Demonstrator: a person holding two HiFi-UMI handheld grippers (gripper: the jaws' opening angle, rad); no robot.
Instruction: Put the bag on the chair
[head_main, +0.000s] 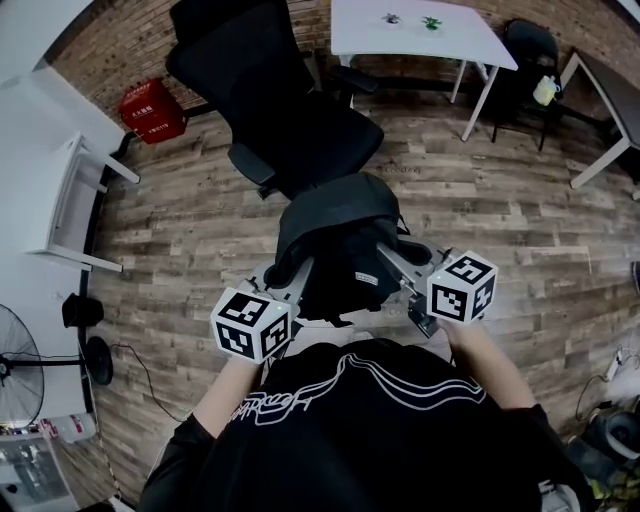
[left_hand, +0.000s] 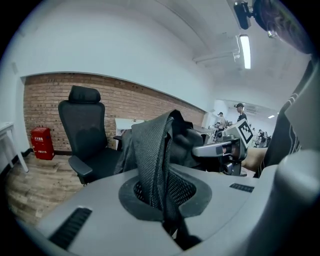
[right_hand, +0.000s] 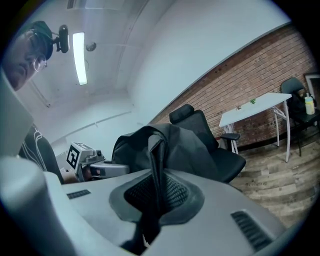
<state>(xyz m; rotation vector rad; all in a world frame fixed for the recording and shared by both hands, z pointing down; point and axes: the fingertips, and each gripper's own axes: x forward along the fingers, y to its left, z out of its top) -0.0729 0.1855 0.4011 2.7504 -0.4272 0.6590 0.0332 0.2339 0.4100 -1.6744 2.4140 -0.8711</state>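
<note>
A black backpack (head_main: 338, 240) hangs in the air between my two grippers, just in front of the person's chest. My left gripper (head_main: 292, 283) is shut on one mesh shoulder strap (left_hand: 157, 165). My right gripper (head_main: 392, 262) is shut on the other strap (right_hand: 156, 175). The black office chair (head_main: 290, 110) stands right behind the bag, with its seat (head_main: 320, 145) bare and facing me. In the left gripper view the chair (left_hand: 87, 135) shows at the left, behind the bag (left_hand: 170, 140). In the right gripper view the chair (right_hand: 210, 145) stands at the right, partly hidden by the bag (right_hand: 165, 145).
A white table (head_main: 415, 30) stands behind the chair, with a second dark chair (head_main: 530, 60) at the far right. A red box (head_main: 152, 110) sits on the wooden floor at the left, by a white desk (head_main: 50, 170). A fan (head_main: 25, 360) stands lower left.
</note>
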